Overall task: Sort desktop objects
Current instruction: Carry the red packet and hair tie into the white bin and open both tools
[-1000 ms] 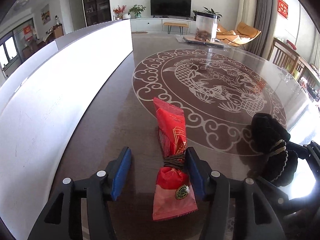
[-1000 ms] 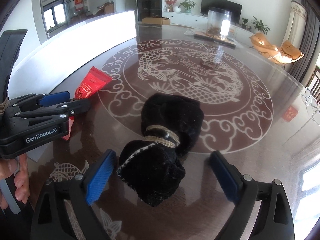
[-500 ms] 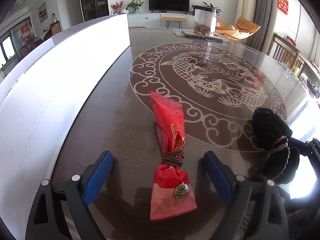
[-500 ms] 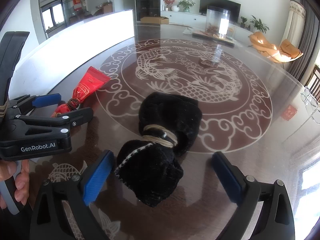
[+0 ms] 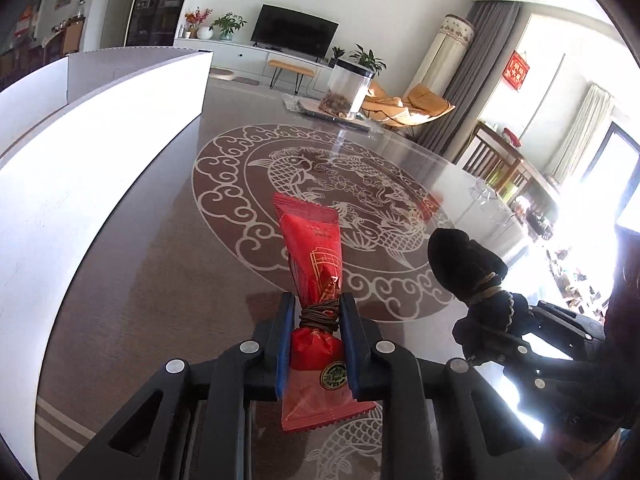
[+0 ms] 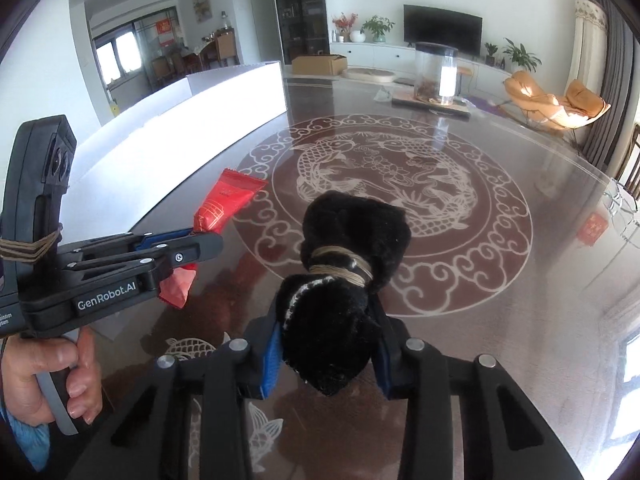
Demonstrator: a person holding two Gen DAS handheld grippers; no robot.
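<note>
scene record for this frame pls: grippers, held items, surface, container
left gripper: jaws just closed, shut on red packet at its cord-wrapped waist
right gripper: jaws just closed, shut on black fuzzy bundle, below its tan cord
lift: both items appear raised off the table
surface: dark table with pale fish medallion
container: white box along the left side

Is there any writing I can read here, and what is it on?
"GenRobot.AI": side of the left tongs.
Red snack packet: gold print and a round green seal, too small to read.
Red wall hanging: characters too blurred to read.
</note>
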